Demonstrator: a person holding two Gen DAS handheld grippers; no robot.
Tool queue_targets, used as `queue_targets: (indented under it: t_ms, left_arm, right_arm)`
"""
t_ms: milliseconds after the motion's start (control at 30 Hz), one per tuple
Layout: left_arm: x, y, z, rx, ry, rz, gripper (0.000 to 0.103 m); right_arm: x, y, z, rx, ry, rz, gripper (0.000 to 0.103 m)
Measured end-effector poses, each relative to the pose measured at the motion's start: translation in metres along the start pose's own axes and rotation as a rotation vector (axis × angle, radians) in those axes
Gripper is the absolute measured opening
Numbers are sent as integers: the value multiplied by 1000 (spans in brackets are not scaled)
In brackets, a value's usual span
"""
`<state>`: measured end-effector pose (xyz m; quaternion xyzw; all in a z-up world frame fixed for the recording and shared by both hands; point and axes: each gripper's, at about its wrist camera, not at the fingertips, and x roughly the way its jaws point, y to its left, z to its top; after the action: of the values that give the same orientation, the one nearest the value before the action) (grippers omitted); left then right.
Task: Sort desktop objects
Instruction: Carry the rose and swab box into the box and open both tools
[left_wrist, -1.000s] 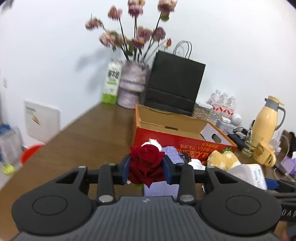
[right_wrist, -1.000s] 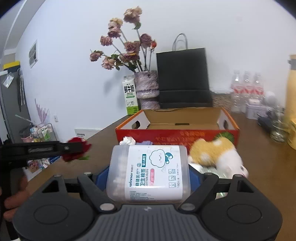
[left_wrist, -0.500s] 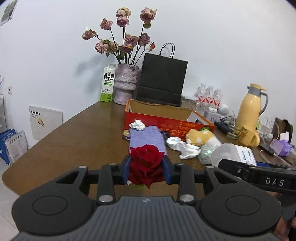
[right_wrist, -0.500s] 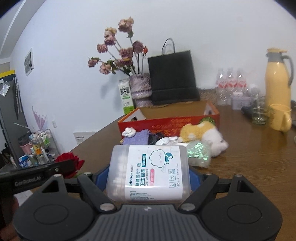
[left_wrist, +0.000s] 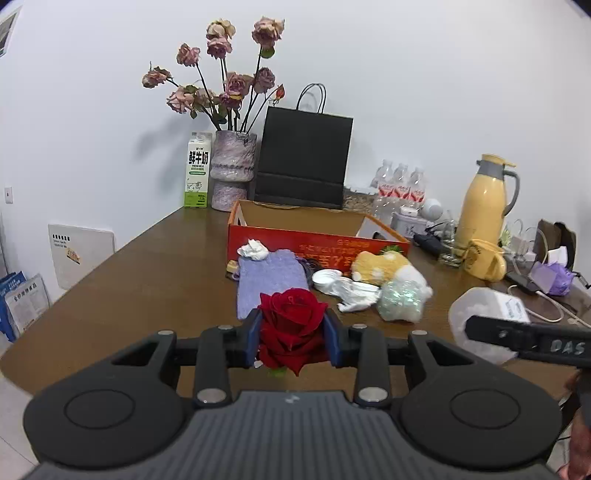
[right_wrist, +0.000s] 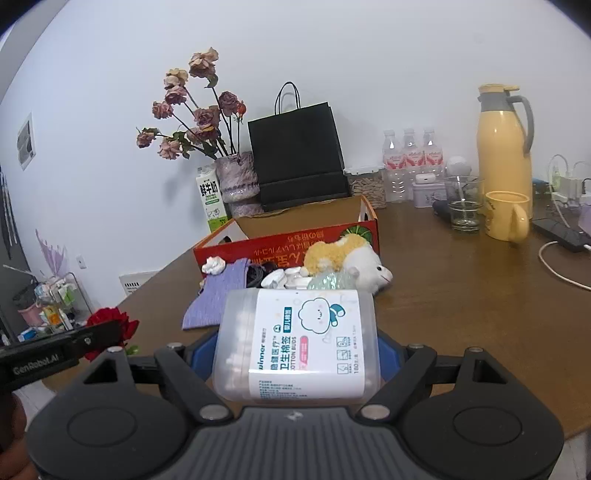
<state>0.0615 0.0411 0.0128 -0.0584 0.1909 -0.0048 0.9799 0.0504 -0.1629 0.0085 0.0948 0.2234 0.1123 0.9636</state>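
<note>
the left claw (left_wrist: 291, 338) is clenched on a red rose (left_wrist: 291, 325), bloom up between its blue pads, and the right claw (right_wrist: 295, 354) is clamped on a tub of cotton buds (right_wrist: 297, 345) lying crosswise, long axis running pad to pad. for both, the red cardboard box (left_wrist: 317, 249) lies straight ahead and a little beyond the clutter, open top up, long side facing the claws; by my reading the next move is a forward carry over that near wall. the right claw looks slightly nearer the box's right end, the left nearer its left end. ahead of the claws, between them and the box, lie a purple cloth (left_wrist: 269, 284), a crumpled tissue (left_wrist: 253, 250), a stuffed toy (right_wrist: 347, 262) and white lids (left_wrist: 327, 277). readable writing: "winner" and "cotton buds" on the tub label, "fresh milk" with chinese characters on the milk carton (left_wrist: 198, 170) far ahead to the left, "das" and "genrobot.ai" on the claw bodies.
</note>
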Motion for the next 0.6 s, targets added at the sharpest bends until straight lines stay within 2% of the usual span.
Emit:
queue_targets:
  t_ms: [167,300,367,500,600]
  left_arm:
    - [45,10,46,27,-45,8,36]
    - [109,23,108,-34,-27,-69,36]
    - [145,26,136,-48,-15,-33,36]
    - [230,30,178,-13,15,50,36]
    - [294,32,195,2,110,-12,37]
  right_arm:
    - [43,1,49,-78,-32,35,82]
    - [96,9,111,-143,-47,67,82]
    - [130,10,147,-142,-45,85,82]
    - [213,10,209,-79,42,120,82]
    - [289,7,240,-39,141,94,82]
